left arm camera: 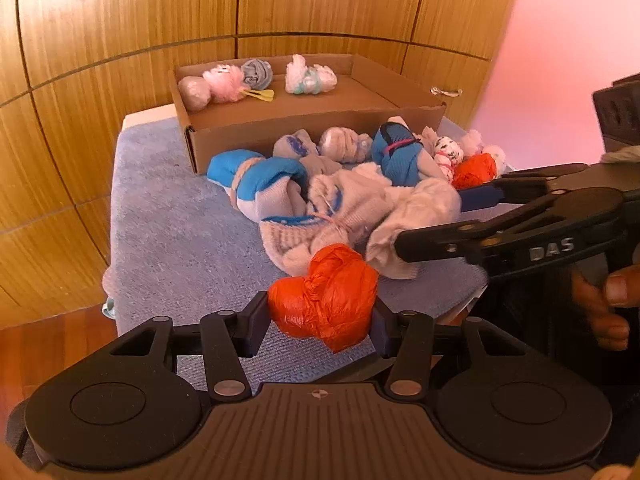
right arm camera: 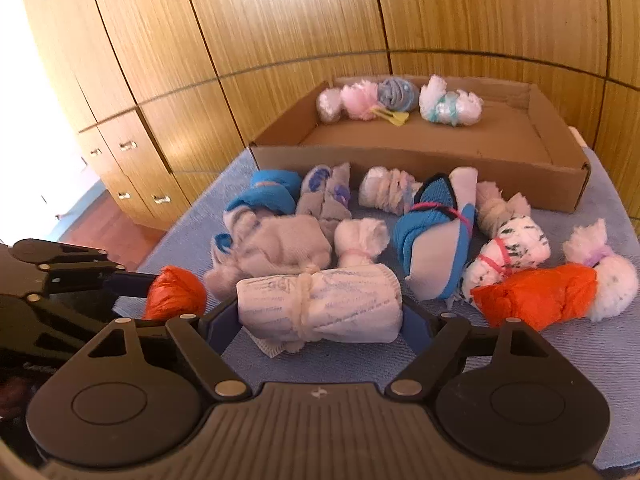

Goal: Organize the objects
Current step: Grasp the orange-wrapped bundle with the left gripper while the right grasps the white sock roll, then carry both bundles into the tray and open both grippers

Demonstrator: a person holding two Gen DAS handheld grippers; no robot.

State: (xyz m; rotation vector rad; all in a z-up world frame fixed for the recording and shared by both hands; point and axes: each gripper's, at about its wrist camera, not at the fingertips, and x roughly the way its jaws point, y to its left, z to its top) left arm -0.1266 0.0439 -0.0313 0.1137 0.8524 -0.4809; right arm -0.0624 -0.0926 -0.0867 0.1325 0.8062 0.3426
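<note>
My left gripper [left arm camera: 320,320] is shut on an orange plastic bundle [left arm camera: 326,294], just above the blue cloth at the near edge; the bundle also shows in the right wrist view [right arm camera: 176,292]. My right gripper [right arm camera: 320,316] is shut on a white rolled sock tied with string [right arm camera: 320,304]; in the left wrist view it [left arm camera: 430,220] comes in from the right onto that sock [left arm camera: 416,220]. Several more rolled socks lie in a heap, among them a blue one [right arm camera: 436,236] and a second orange bundle [right arm camera: 536,296]. A cardboard tray [right arm camera: 420,172] behind holds several bundles.
A blue cloth [left arm camera: 180,240] covers the small table. Wooden cupboard doors [right arm camera: 280,20] stand close behind and to the left, with drawer handles [right arm camera: 128,146]. A wooden floor [left arm camera: 48,348] lies below on the left. A pink wall [left arm camera: 560,60] is at the right.
</note>
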